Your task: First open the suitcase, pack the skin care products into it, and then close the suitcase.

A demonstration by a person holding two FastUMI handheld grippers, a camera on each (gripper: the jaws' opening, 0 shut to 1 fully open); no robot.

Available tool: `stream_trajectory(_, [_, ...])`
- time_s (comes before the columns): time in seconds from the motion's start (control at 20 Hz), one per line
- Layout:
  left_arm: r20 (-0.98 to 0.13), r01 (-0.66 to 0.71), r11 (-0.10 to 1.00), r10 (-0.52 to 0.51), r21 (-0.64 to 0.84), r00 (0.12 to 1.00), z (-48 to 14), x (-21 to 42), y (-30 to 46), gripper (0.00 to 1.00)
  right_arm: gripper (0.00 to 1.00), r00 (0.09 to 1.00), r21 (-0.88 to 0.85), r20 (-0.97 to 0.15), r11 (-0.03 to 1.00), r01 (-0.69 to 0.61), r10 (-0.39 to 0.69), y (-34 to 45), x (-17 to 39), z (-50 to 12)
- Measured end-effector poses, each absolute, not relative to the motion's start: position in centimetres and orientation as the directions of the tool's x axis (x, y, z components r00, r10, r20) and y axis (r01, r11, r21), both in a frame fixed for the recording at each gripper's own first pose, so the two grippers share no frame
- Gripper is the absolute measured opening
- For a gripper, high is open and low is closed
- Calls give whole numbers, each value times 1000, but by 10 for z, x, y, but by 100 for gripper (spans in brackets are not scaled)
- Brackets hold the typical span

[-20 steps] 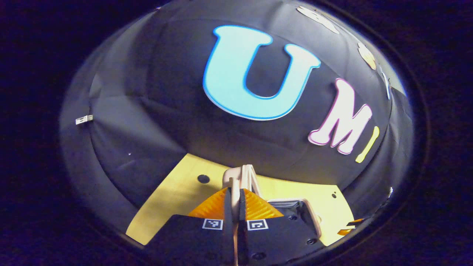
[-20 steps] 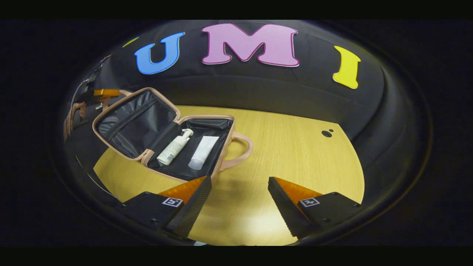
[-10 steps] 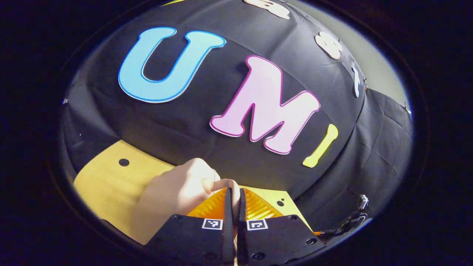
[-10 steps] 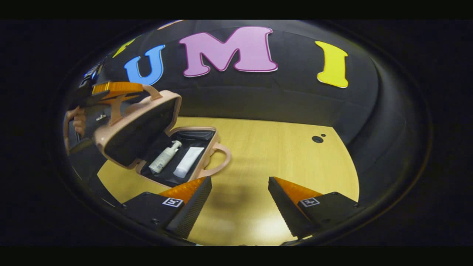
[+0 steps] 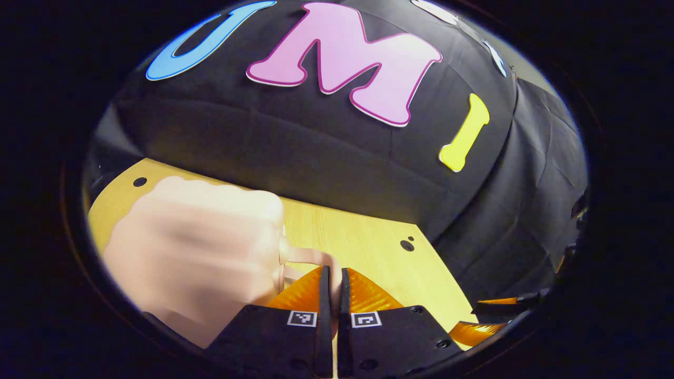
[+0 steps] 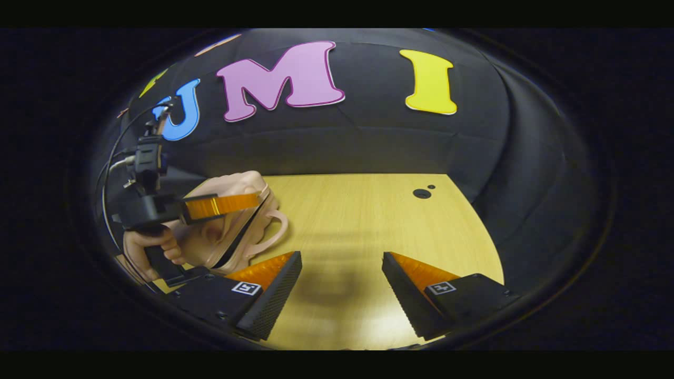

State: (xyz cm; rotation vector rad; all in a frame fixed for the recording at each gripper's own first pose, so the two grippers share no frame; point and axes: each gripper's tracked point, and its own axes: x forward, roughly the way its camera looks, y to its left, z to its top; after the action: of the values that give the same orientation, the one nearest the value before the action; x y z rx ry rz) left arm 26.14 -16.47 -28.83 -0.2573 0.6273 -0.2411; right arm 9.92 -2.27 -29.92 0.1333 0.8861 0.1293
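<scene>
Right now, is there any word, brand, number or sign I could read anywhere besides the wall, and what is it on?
No readable text.
Black-and-white square markers on the left gripper and the right gripper: patterns, no words.
On the pale pink hard-shell suitcase: blurred, no writing seen.

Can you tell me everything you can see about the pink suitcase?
The pink suitcase is a small case with a smooth, hard-looking shell and rounded corners. It sits on the yellow wooden table, toward its left side in the right gripper view. Its lid is swung down almost onto the base, leaving a thin dark gap. A looped pink handle sticks out toward the middle of the table. The left tool reaches over the lid, its fingers together at the lid's edge.
</scene>
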Motion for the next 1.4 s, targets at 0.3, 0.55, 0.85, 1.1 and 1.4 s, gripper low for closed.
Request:
stream_trajectory(0.3, [-530, 118, 952, -257, -282, 808, -297, 260, -172, 14, 98, 652, 182, -741, 983, -38, 162, -23, 99, -291])
stream_trajectory(0.55, [-466, 154, 920, -320, -360, 825, -238, 232, -177, 67, 98, 701, 178, -699, 984, -21, 141, -19, 91, -251])
stream_trajectory(0.85, [-323, 164, 974, -207, -155, 923, -110, 169, -102, 96, 89, 773, 197, -626, 980, 33, 100, -10, 75, -172])
stream_trajectory(1.1, [-221, 123, 991, -130, -45, 967, -34, 86, -23, 96, 98, 844, 168, -534, 984, 63, 37, -4, 38, -91])
stream_trajectory(1.4, [-215, 32, 998, -41, -45, 976, -35, -20, 39, 96, 98, 914, 165, -405, 985, 55, 17, 26, -18, -31])
